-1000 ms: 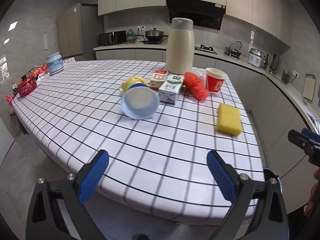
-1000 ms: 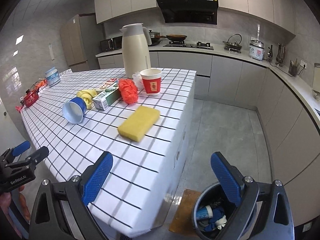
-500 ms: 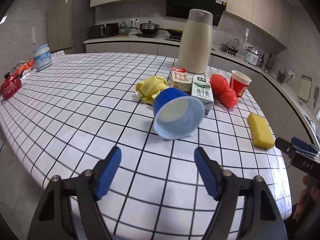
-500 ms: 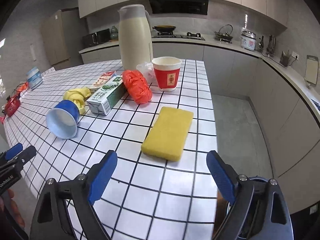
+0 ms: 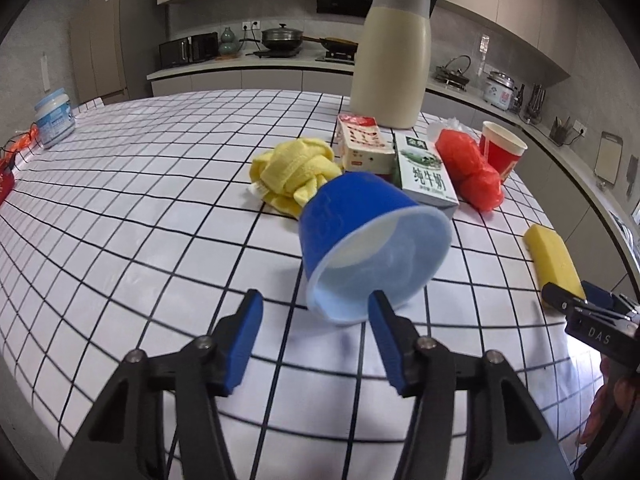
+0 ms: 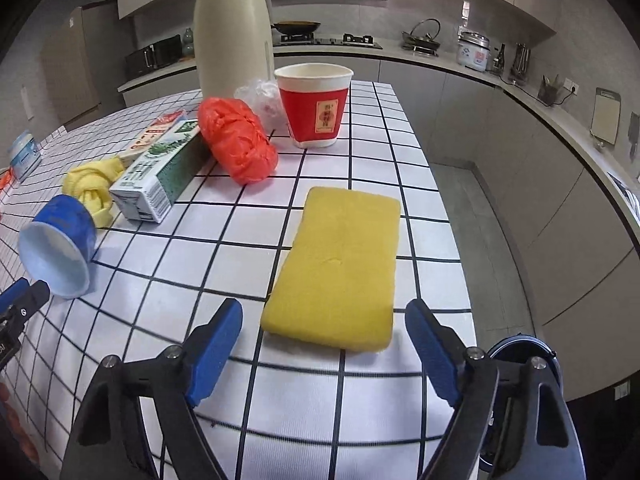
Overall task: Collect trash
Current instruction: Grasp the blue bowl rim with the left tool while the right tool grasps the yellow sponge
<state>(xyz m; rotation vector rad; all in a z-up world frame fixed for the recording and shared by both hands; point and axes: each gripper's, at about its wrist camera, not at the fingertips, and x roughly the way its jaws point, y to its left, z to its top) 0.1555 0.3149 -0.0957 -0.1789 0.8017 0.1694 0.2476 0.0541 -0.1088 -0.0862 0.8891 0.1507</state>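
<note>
Two grippers in play, both spread with nothing between the pads. Left gripper (image 5: 314, 322) sits low over the checked tablecloth (image 5: 140, 208), its right pad at the lower rim of the blue cup (image 5: 370, 240), which lies tipped on its side, mouth toward the camera; contact vs just short, can't tell. Right gripper (image 6: 324, 340) is lined up on the yellow sponge (image 6: 340, 268), fingers either side of its near end, not touching. Behind the cup: yellow cloth (image 5: 294, 176) bunched up and touching or just beside it, red-white carton (image 5: 362, 144), green milk carton (image 5: 424, 172), red plastic bag (image 5: 468, 164), red paper cup (image 6: 314, 104), clear wrapper (image 6: 260, 98), tall cream thermos (image 5: 394, 56). Bin (image 6: 524, 350) is off the table edge, lower right, mostly blocked by the right finger. Risks, as a guess: cup is round and lying loose, so a one-sided nudge from that right pad could roll it into the cloth or away before the pinch lands; thin wall may crush if squeezed hard. Sponge lies close to the table edge, so a push rather than a pinch could slide it off. Hard to tell: which items actually count as trash, bin contents, the label on the jar (image 5: 54, 118) at far left, cup's far side.
</note>
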